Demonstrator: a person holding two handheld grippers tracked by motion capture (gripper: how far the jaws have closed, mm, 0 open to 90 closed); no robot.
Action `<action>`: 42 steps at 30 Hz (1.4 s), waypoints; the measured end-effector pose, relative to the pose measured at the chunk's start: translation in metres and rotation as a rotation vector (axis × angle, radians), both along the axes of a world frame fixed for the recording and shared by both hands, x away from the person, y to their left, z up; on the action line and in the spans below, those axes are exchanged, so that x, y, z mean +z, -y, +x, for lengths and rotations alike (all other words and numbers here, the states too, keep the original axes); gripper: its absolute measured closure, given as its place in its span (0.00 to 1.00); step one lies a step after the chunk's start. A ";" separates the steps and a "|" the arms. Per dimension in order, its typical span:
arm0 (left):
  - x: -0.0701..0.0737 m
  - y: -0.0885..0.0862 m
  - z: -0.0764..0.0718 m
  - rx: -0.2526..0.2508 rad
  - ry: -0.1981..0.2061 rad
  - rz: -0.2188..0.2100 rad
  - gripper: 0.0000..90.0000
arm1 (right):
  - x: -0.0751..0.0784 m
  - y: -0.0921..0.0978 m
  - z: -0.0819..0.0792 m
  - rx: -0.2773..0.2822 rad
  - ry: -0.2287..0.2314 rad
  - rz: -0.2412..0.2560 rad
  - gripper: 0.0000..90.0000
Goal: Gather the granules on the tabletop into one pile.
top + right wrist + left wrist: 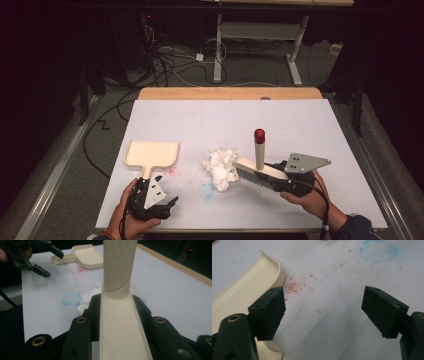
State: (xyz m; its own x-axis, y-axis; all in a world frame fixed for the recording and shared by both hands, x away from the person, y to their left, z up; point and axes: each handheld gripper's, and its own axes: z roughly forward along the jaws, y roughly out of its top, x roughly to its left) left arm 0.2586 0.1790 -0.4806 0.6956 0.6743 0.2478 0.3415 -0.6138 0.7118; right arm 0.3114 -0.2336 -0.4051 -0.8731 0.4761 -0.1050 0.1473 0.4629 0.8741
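Two grippers at work. Right gripper [280, 181] has its jaws closed on the brush [257, 170]: cream body, grey bristles down, upright handle with a red cap. Its bristle end touches the crumpled paper [221, 165] at 9 o'clock of the gripper. Left gripper [161, 199] has jaws spread wide and holds nothing; it sits just at 6 o'clock of the cream dustpan [151, 154], whose handle points toward it. Red specks and a blue smear mark the white sheet [300, 125] between the tools. Far half of the sheet lies bare; near edge runs close to both hands.
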 end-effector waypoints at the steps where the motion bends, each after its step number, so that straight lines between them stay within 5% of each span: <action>1: 0.000 0.000 0.000 0.000 0.000 0.004 0.21 | 0.002 0.003 -0.001 0.003 -0.003 0.015 0.75; 16: 0.000 0.000 0.001 0.001 -0.002 0.007 0.21 | 0.015 0.015 -0.005 0.011 0.008 0.088 0.75; 28: 0.000 -0.001 0.002 0.015 0.003 0.002 0.21 | -0.020 -0.047 -0.013 0.258 -0.059 0.025 0.75; 32: 0.001 -0.002 0.001 0.017 0.003 -0.001 0.21 | -0.036 -0.067 -0.007 0.292 -0.071 0.001 0.75; 36: 0.000 -0.003 0.001 0.014 0.002 0.000 0.21 | -0.040 -0.075 0.001 0.279 -0.025 -0.009 0.75; 42: 0.000 -0.004 0.000 0.017 0.001 -0.001 0.21 | -0.042 -0.065 0.018 0.215 -0.026 -0.011 0.75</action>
